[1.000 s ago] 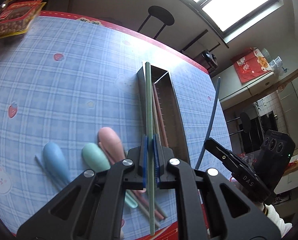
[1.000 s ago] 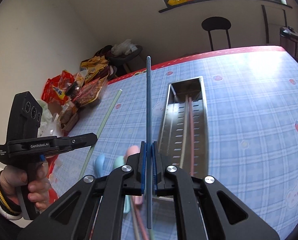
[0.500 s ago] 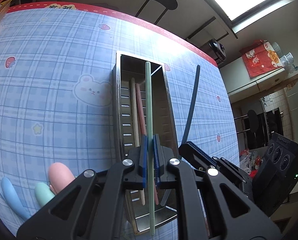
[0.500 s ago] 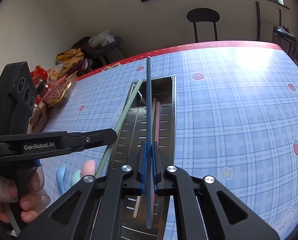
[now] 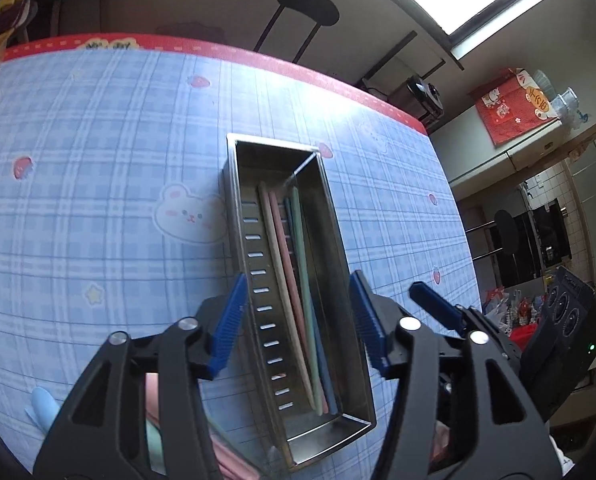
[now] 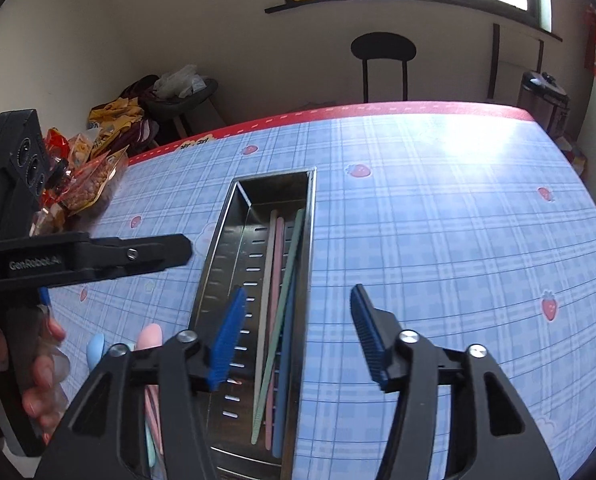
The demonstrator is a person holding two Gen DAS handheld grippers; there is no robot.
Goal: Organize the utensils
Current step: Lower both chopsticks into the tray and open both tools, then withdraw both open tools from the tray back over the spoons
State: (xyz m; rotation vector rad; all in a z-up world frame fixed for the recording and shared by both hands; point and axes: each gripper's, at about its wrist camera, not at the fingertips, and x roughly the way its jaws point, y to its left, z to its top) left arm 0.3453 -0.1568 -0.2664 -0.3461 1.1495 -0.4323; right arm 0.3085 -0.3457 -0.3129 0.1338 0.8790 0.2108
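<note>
In the steel tray (image 5: 258,292), laid lengthwise along its floor: cream chopstick (image 5: 276,264), pink chopstick (image 5: 288,272), green chopstick (image 5: 303,264) and blue chopstick (image 5: 324,364). From the right wrist view, green crossing slantwise over the pink and cream ones, blue hard against the tray's right wall. All four free of any pad.

Directly above the tray's near half, the left gripper (image 5: 297,280): jaws spread wide, just opened, one blue pad outside each long wall, nothing pinched between them. Right gripper (image 6: 298,290) likewise: jaws spread, just opened, hovering over the right wall and the tablecloth beside it, holding nothing. Both tilted down toward the tray, side by side.

Judged done: the chopstick part of the sorting, both last sticks dropped in.

Judged left: the spoons. Outside the tray, on the tablecloth (image 5: 98,200) beside its near left corner and toward the table's near edge, a pink spoon (image 6: 148,338) and a blue spoon (image 6: 96,350), with a green handle partly hidden under the right gripper's frame. Not yet touched. Cannot tell exactly how many, with the bowls half covered by the gripper bodies.

Tray itself near the middle of the table, long axis running from near edge to far edge. Snack bags (image 6: 94,184) off at the far left edge, well apart from the work. Roughly past halfway, as a guess; spoons next, probably into the same tray.
</note>
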